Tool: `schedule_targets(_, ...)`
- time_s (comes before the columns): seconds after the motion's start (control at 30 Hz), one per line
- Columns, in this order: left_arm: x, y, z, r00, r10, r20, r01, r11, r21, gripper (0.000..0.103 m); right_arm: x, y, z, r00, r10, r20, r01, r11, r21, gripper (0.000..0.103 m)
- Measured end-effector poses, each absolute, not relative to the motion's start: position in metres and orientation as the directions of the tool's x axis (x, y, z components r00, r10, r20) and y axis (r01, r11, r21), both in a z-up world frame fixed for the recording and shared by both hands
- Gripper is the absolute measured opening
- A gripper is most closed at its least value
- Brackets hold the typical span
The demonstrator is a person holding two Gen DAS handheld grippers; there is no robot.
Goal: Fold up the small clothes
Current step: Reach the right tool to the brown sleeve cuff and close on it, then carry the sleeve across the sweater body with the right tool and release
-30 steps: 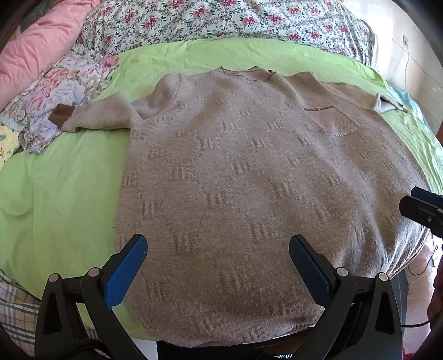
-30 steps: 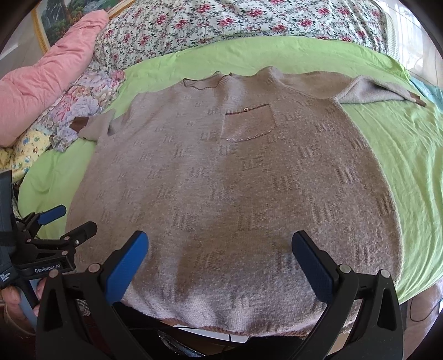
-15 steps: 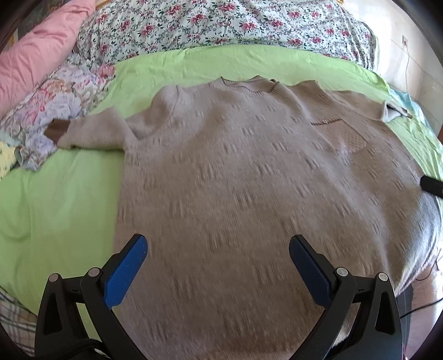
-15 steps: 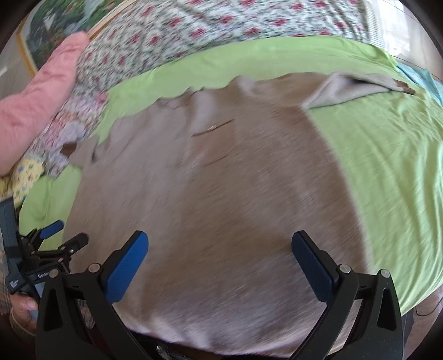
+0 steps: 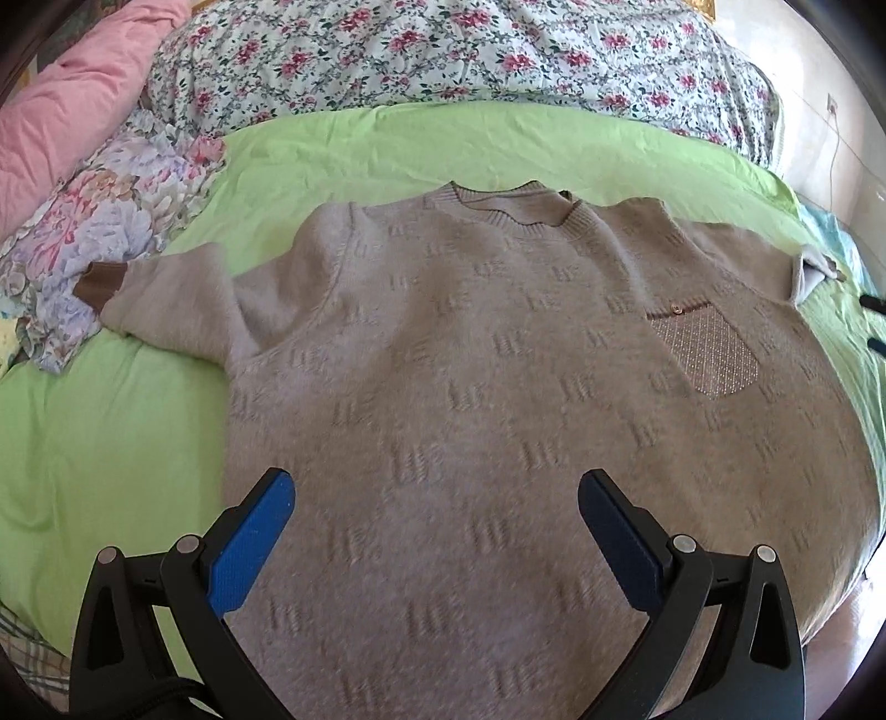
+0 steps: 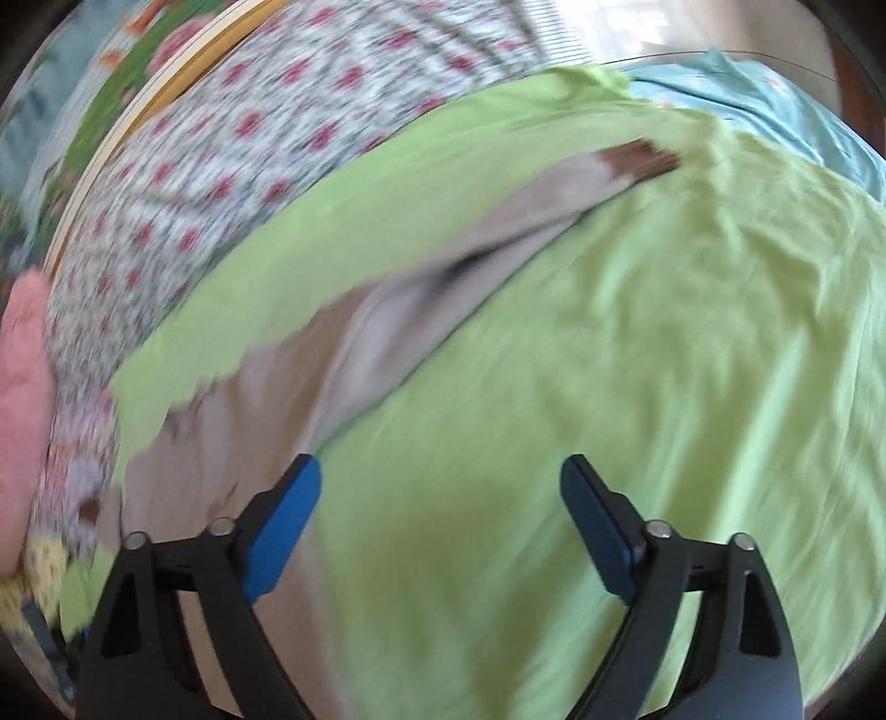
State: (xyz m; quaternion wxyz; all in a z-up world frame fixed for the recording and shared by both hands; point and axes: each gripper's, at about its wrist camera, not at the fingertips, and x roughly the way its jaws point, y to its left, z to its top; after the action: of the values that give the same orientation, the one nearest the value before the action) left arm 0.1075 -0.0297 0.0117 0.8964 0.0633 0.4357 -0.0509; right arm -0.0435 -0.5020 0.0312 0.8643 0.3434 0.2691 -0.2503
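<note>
Across the lime-green bed sheet (image 5: 111, 443) lay the beige knitted sweater (image 5: 498, 387), flat; left gripper (image 5: 434, 531) hovered above it, jaws apart, while right gripper (image 6: 440, 526) jaws were closing on nothing

- A bed (image 5: 387, 144) covered by a lime-green sheet.
- A beige knit sweater (image 5: 498, 387) lies flat on it, sleeves spread.
- A floral quilt (image 5: 470, 50), pink bedding (image 5: 72, 105) and floral cloth (image 5: 105, 216) along the edges.

Beige sweater (image 5: 498, 399) flat on bed
</note>
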Motion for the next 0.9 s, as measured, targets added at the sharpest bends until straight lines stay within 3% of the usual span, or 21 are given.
schedule_targets(0.2, 0.121, -0.047, -0.002, 0.584, -0.023, -0.811, 0.169, 0.981, 0.093, 0.102, -0.025, -0.611, 0.036, 0.691, -0.336, -0.64, 0.708, 0.49, 0.508, 0.069)
schedule_targets(0.33, 0.137, -0.055, -0.01, 0.56, -0.003, -0.828, 0.166, 0.98, 0.108, 0.102, -0.011, -0.677, 0.023, 0.695, -0.345, -0.63, 0.719, 0.358, 0.596, 0.066)
schedule_targets(0.43, 0.15, -0.057, -0.01, 0.569, 0.014, -0.822, 0.158, 0.98, 0.125, 0.102, -0.006, -0.703, 0.014, 0.7, -0.363, -0.615, 0.713, 0.295, 0.637, 0.052)
schedule_targets(0.57, 0.164, -0.056, -0.009, 0.574, 0.011, -0.819, 0.143, 0.983, 0.113, 0.102, 0.002, -0.718, 0.018, 0.69, -0.371, -0.622, 0.723, 0.301, 0.622, 0.011)
schedule_targets(0.73, 0.168, -0.054, -0.009, 0.574, -0.016, -0.819, 0.14, 0.987, 0.079, 0.102, 0.005, -0.685, 0.046, 0.767, -0.355, -0.534, 0.641, 0.42, 0.642, 0.009)
schedule_targets(0.9, 0.159, -0.047, -0.005, 0.574, -0.051, -0.817, 0.146, 0.988, 0.04, 0.102, 0.043, -0.604, 0.083, 0.881, -0.17, -0.442, 0.448, 0.6, 0.662, 0.008)
